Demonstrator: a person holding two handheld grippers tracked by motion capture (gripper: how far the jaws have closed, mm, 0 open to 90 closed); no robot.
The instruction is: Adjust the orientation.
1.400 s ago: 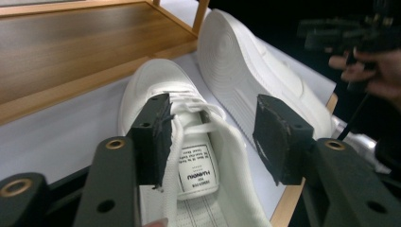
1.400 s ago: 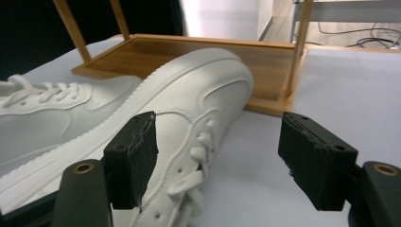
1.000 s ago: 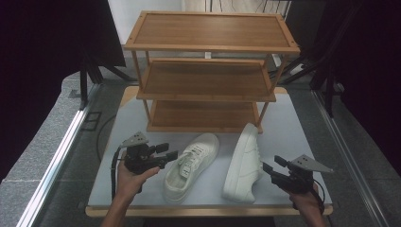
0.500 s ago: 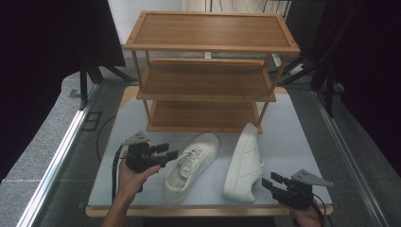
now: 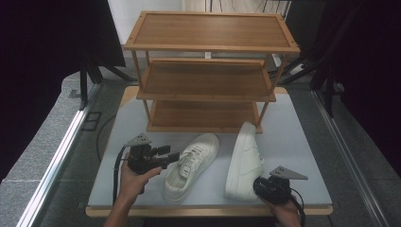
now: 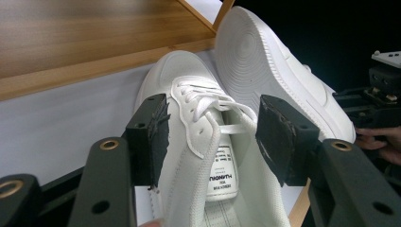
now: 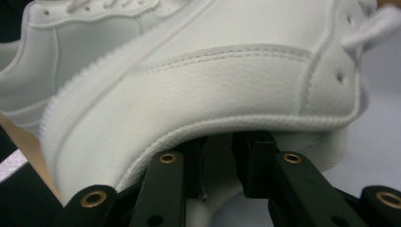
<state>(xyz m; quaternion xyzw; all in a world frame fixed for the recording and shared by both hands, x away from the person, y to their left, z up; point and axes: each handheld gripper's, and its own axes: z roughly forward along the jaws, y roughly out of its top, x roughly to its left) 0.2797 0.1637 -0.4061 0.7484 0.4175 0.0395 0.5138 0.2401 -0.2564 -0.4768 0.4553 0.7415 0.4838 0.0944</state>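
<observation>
Two white sneakers lie on the tabletop [image 5: 302,142] in front of a three-tier wooden shoe rack [image 5: 208,71], its shelves bare.

Item one: upright sneaker [image 5: 191,163], sole down, toe toward the rack. The left gripper [image 5: 174,157] has its jaws spread on either side of the laced throat and tongue; its pads [image 6: 151,137] stand clear of the leather.

Item two: tipped sneaker [image 5: 245,158], resting on its side. The right gripper [image 5: 257,184] is at its heel; its jaws have just been closing, with the heel collar between them, and now look nearly pressed together on it.

Risks: a thin pinch on the soft collar could slip or let the shoe swing when lifted; the laces may snag on the left pads.
</observation>
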